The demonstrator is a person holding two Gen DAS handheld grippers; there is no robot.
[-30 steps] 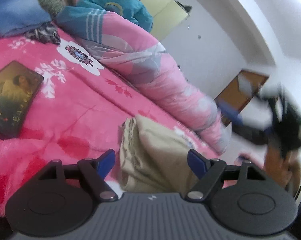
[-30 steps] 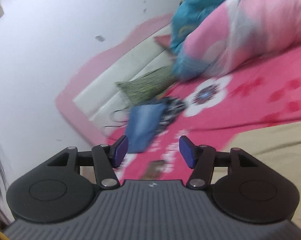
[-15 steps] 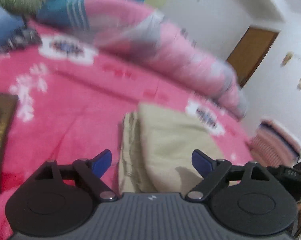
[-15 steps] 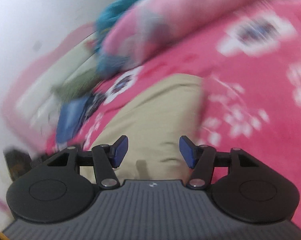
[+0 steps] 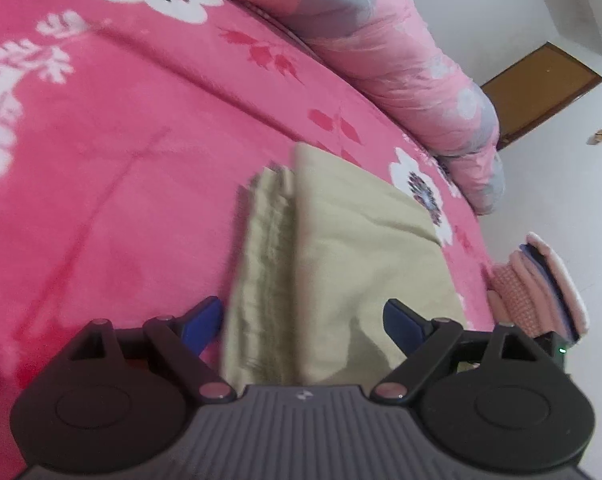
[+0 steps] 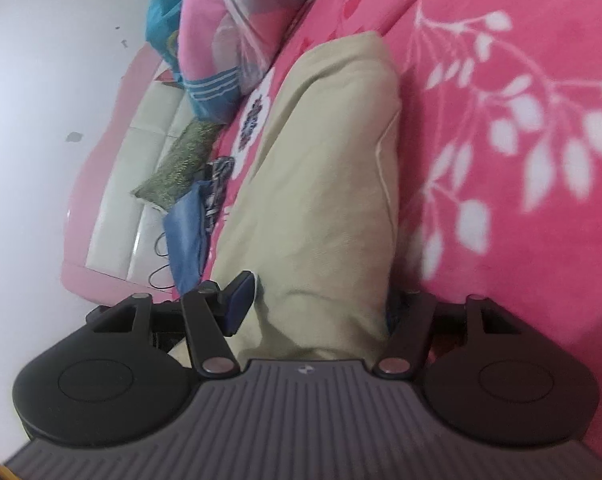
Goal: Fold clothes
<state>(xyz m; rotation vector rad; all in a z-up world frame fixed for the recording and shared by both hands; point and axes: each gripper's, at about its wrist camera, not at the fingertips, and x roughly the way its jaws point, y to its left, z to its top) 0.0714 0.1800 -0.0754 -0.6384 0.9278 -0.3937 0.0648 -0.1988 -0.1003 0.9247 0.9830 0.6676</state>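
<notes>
Beige garment between rolled right tongs

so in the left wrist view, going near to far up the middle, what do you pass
left gripper → folded beige garment → pink floral blanket → rolled pink quilt

A pink blanket with white flowers and red leaf prints covers the bed. Along its far edge lies a rolled pink and grey quilt, with a teal cloth bunched at one end. Behind the bed stands a white padded headboard edged in pink; a green cushion leans against it. Just beside the cushion lies what looks like folded blue denim, though the view is soft there. A brown door shows in the white wall.
</notes>
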